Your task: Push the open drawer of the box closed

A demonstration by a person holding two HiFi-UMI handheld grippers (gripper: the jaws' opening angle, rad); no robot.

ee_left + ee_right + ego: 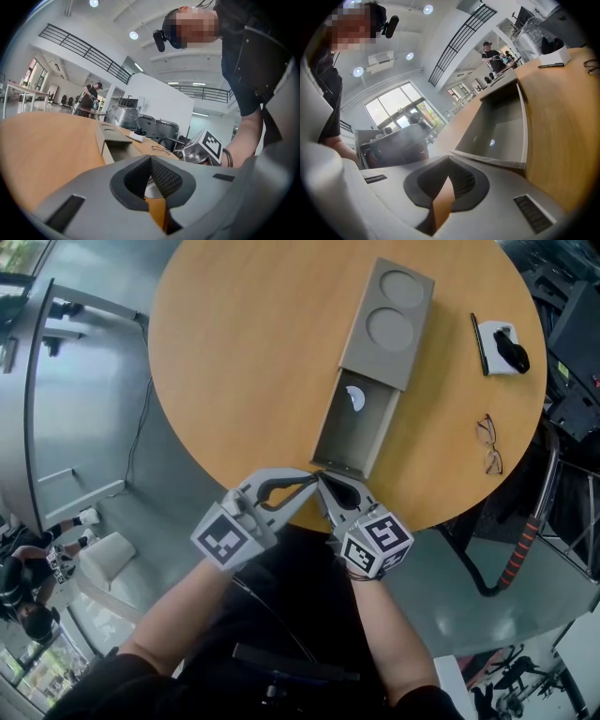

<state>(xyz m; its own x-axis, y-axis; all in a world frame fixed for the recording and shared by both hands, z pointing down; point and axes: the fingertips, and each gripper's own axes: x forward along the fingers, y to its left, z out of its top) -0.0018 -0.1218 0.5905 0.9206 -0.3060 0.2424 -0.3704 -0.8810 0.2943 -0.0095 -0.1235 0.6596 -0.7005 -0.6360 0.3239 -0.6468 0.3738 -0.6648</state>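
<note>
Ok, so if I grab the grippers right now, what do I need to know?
Left gripper: shut, empty, tip at the front of the drawer.
Right gripper: shut, empty, right beside it.
The drawer is open, pulled out of the box toward you; whether the tips touch it is unclear.
Done: grippers in place. Left: push the drawer fully in.

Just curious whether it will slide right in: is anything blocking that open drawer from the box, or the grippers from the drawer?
Nothing visible. The left gripper and right gripper, both shut, are at the drawer's front edge. Only a small white piece lies flat inside, likely low enough to pass into the box.
</note>
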